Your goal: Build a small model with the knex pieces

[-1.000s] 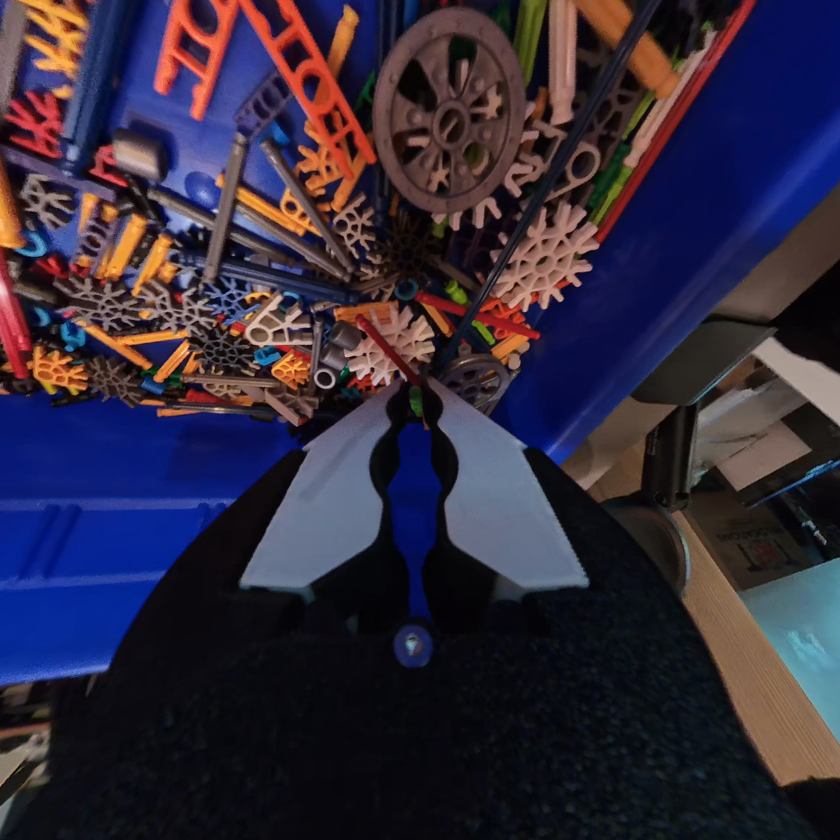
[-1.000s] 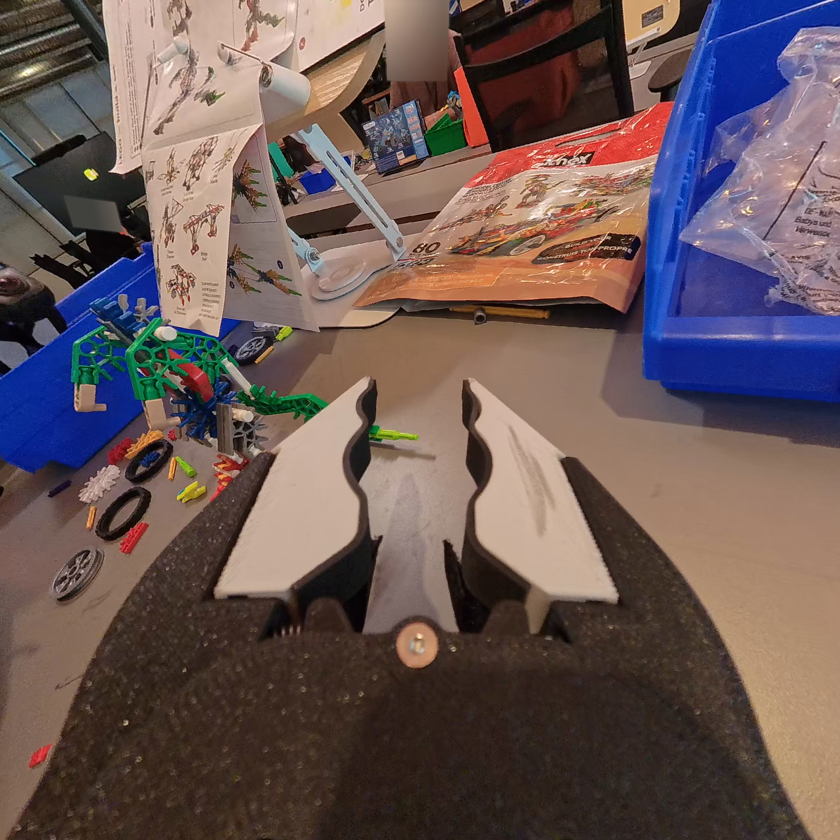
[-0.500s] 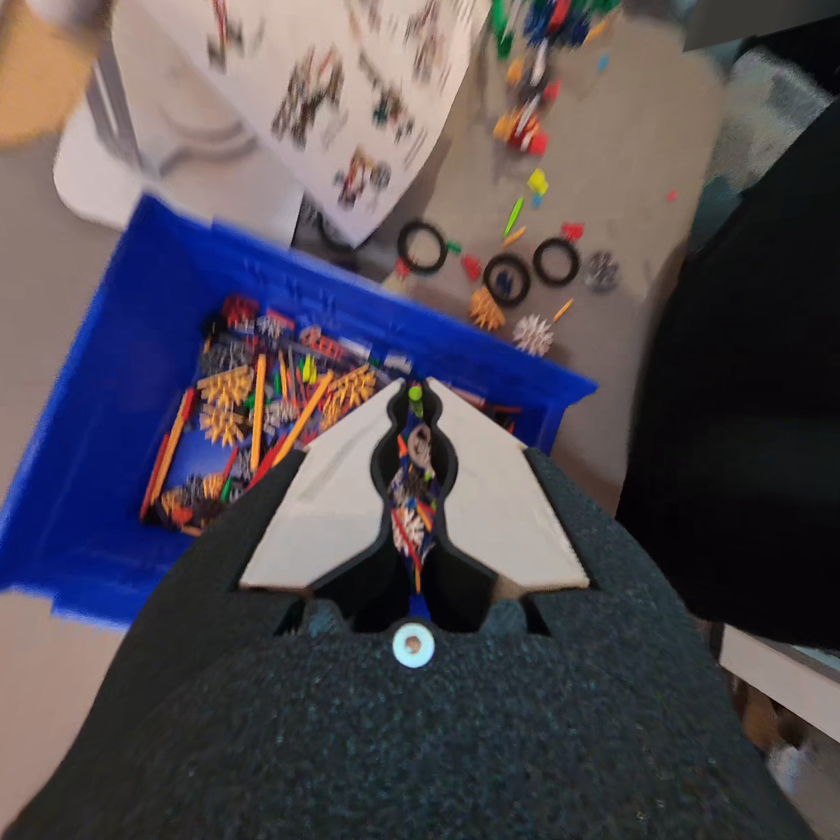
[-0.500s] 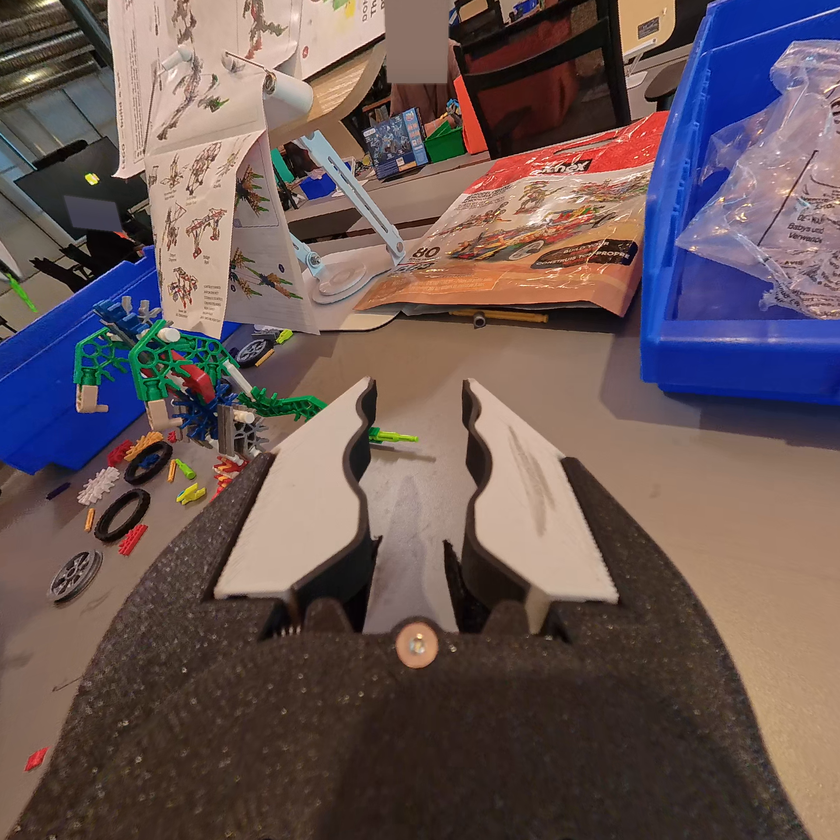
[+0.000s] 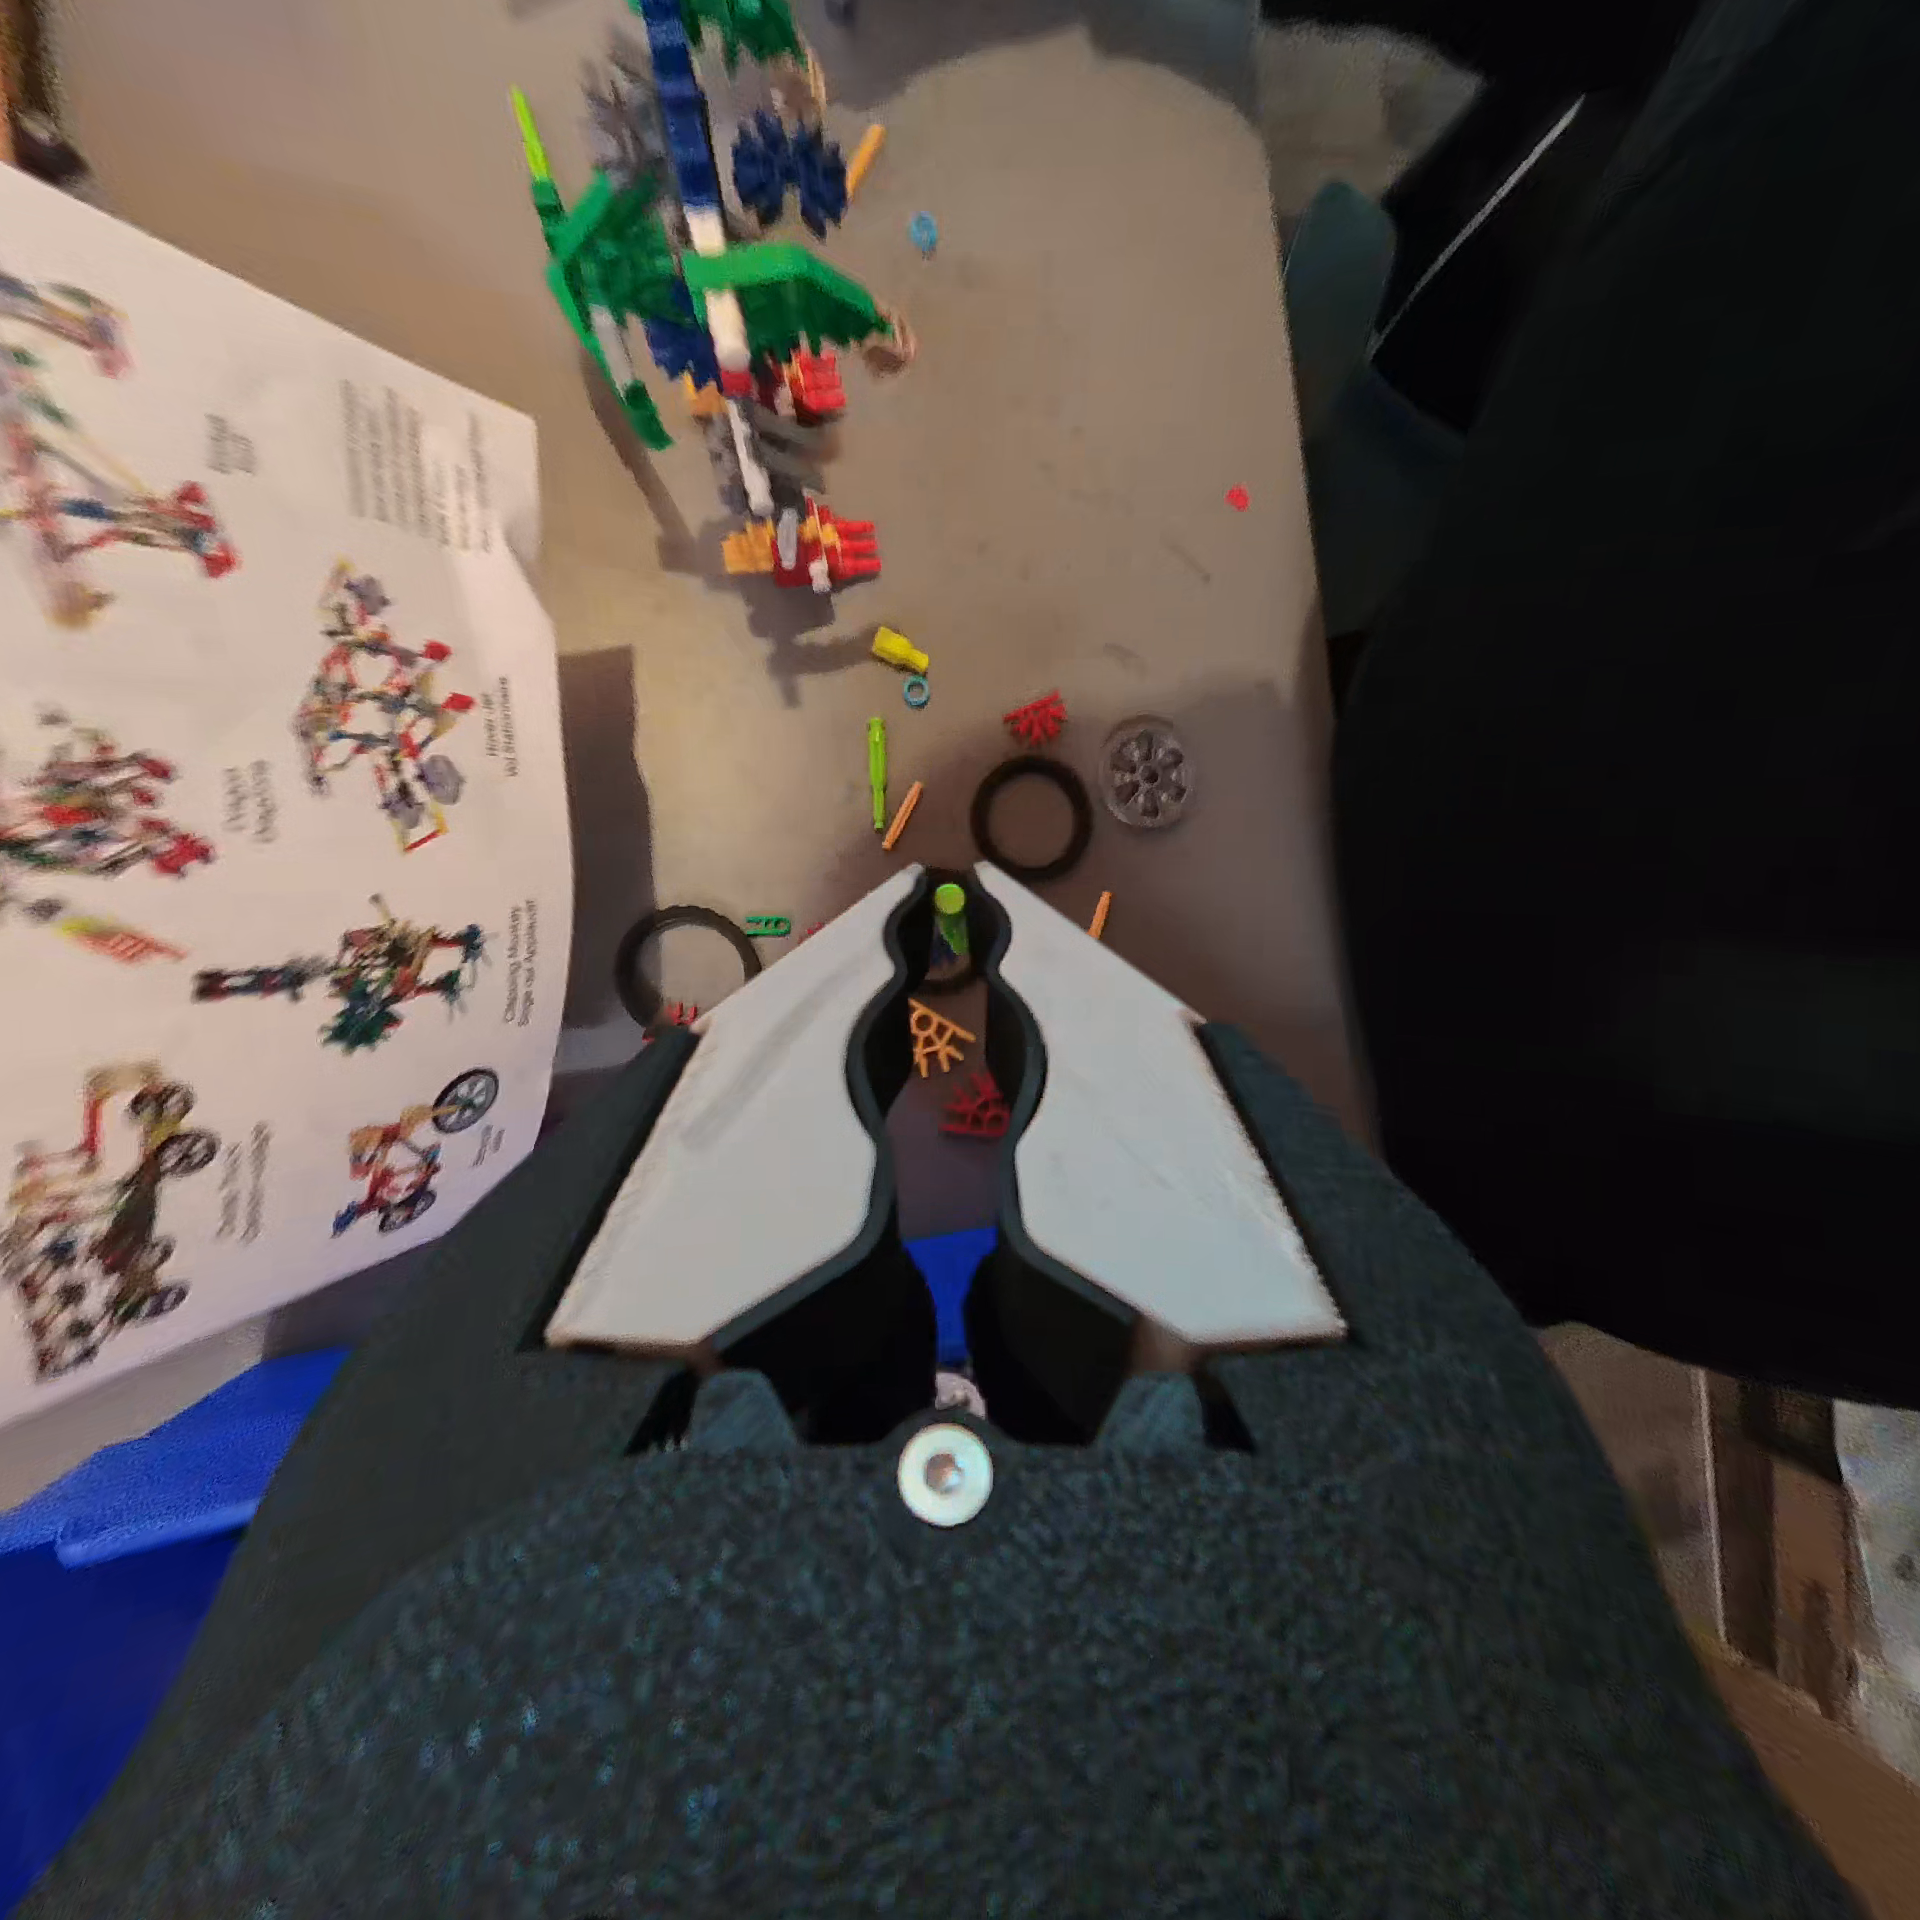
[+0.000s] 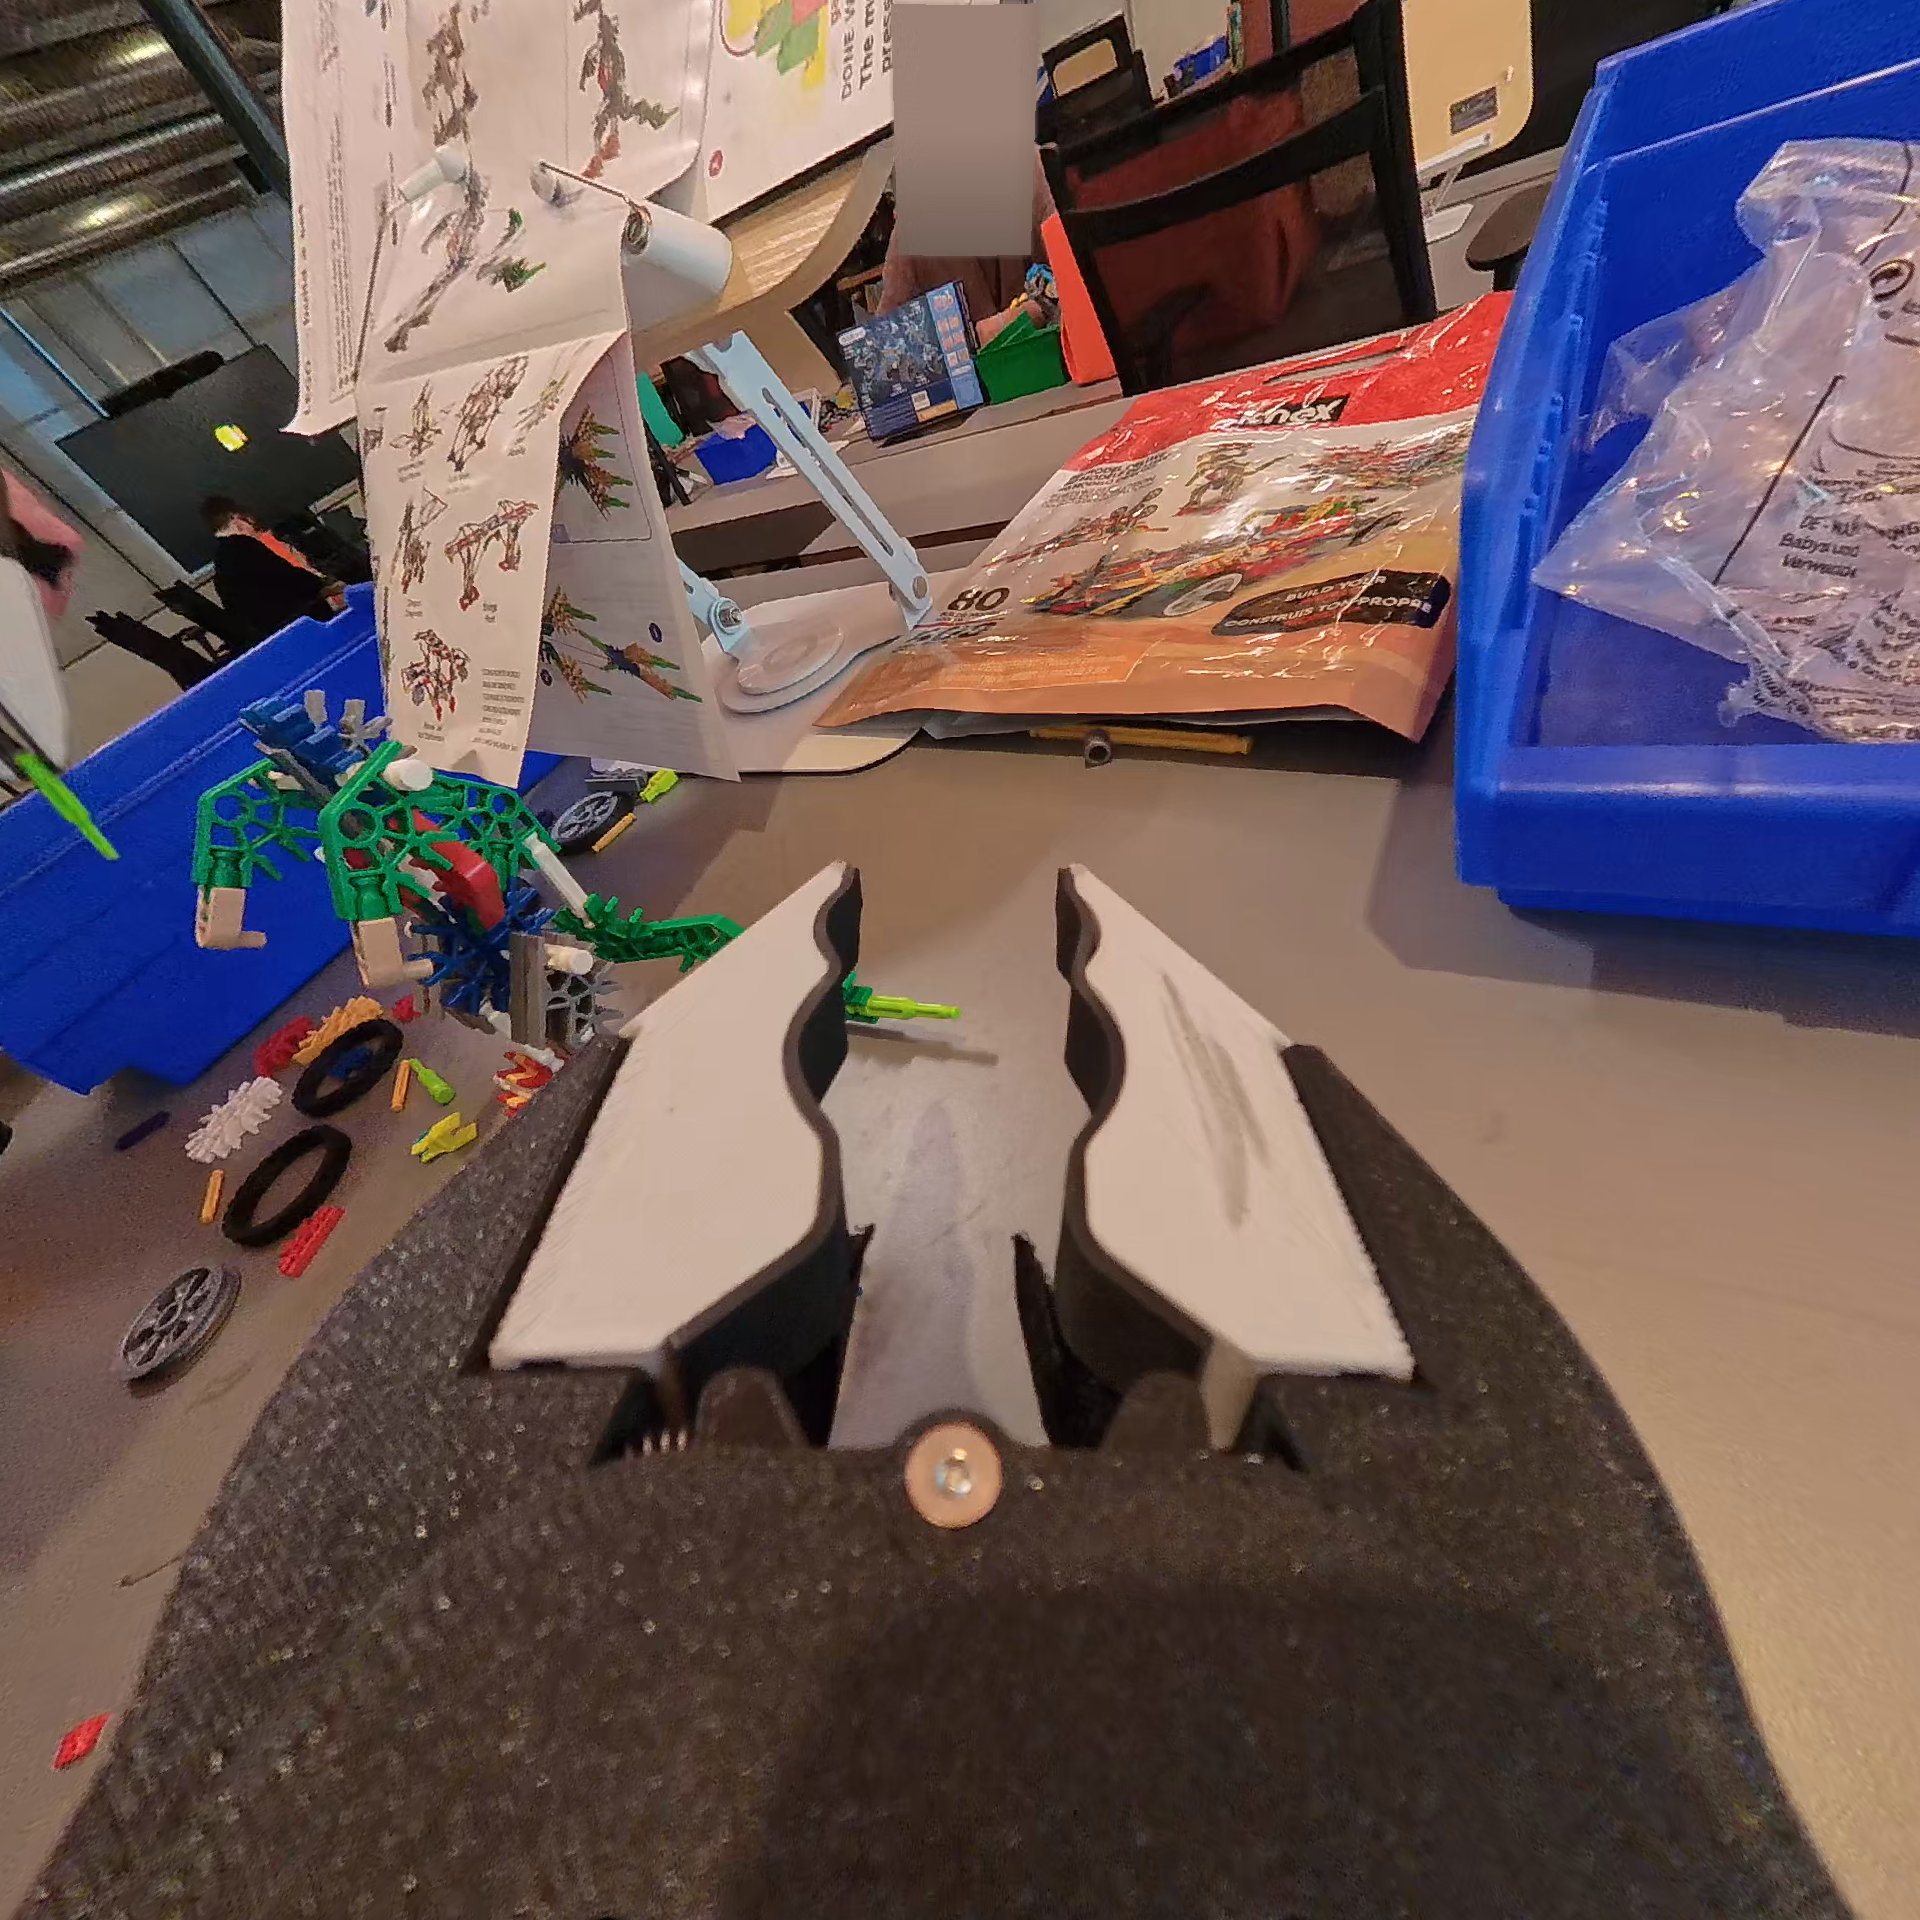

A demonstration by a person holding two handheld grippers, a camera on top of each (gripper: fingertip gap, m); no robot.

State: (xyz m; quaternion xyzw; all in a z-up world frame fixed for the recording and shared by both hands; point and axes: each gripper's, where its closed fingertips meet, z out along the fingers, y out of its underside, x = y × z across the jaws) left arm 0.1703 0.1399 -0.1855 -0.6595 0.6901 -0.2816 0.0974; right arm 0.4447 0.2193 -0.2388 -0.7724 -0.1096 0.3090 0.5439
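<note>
My left gripper (image 5: 948, 883) is shut on a small lime-green rod (image 5: 949, 906) and holds it high above the grey table, over loose parts and black tyres (image 5: 1031, 819). That rod also shows at the far left of the right wrist view (image 6: 64, 802). A green, blue and red construction-toy model (image 5: 717, 301) stands farther ahead; it also shows in the right wrist view (image 6: 416, 883). My right gripper (image 6: 958, 894) is open and empty, low over the table (image 6: 1558, 1195), with a green rod (image 6: 902, 1008) of the model just beyond its left finger.
An instruction sheet (image 5: 260, 727) hangs from a white stand (image 6: 790, 623). A blue bin of parts (image 6: 94, 935) sits at left, another blue bin (image 6: 1683, 831) with a clear bag at right. A printed toy bag (image 6: 1195, 603) lies behind. A dark-clothed person (image 5: 1662, 675) stands at the right. About 30 centimetres separates my left fingertips from my right.
My left gripper has lifted out of the blue parts bin with the lime-green rod and swung over the loose parts toward the model. My right gripper has stayed put.
</note>
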